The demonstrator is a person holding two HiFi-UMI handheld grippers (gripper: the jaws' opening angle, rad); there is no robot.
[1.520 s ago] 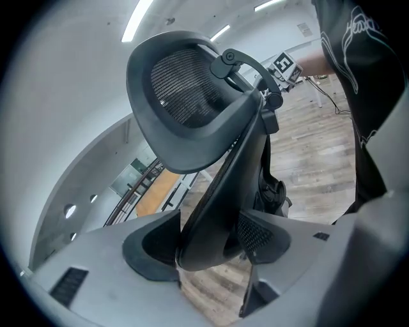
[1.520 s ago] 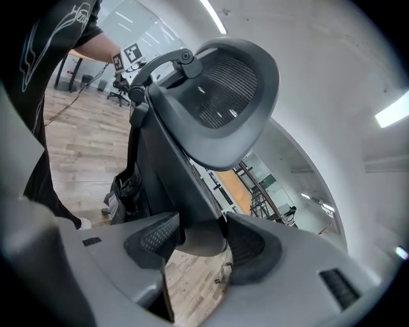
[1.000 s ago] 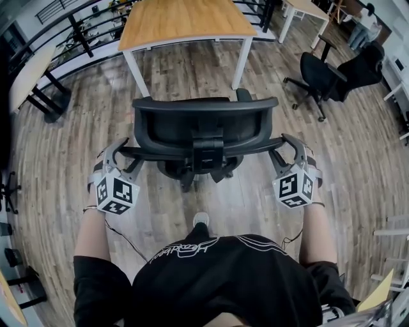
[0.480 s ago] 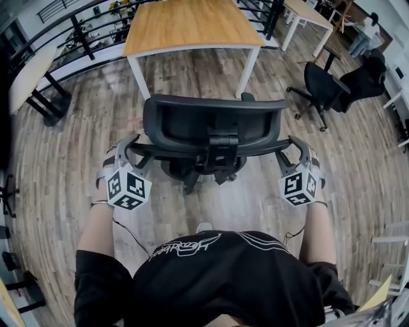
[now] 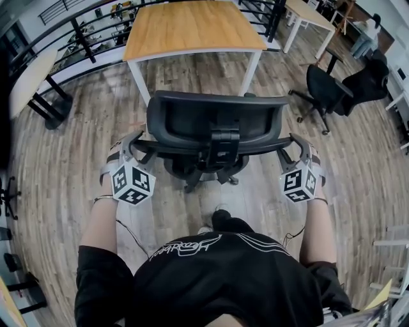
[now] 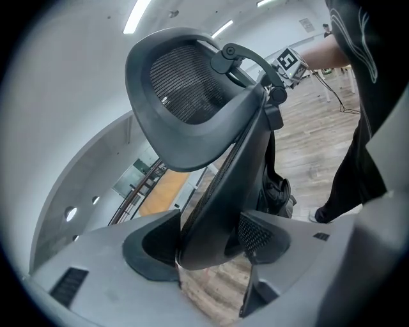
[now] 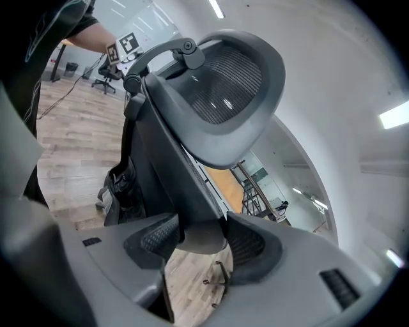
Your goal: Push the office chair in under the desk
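Office chair (image 5: 214, 124) has rolled nearer the bench (image 5: 192, 25), seat not yet under it; left hand-held gripper (image 5: 130, 148) and right hand-held gripper (image 5: 298, 145) each pinch its backrest edge, so the push is mid-course.

Two hand-held grippers (image 5: 132, 148) (image 5: 293, 147) — three desks (image 5: 192, 25) (image 5: 307, 7) (image 5: 25, 70)

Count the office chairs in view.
2 for certain: one chair straight ahead, before the desk; another at far right. The dark bulk beside that one may be a third.
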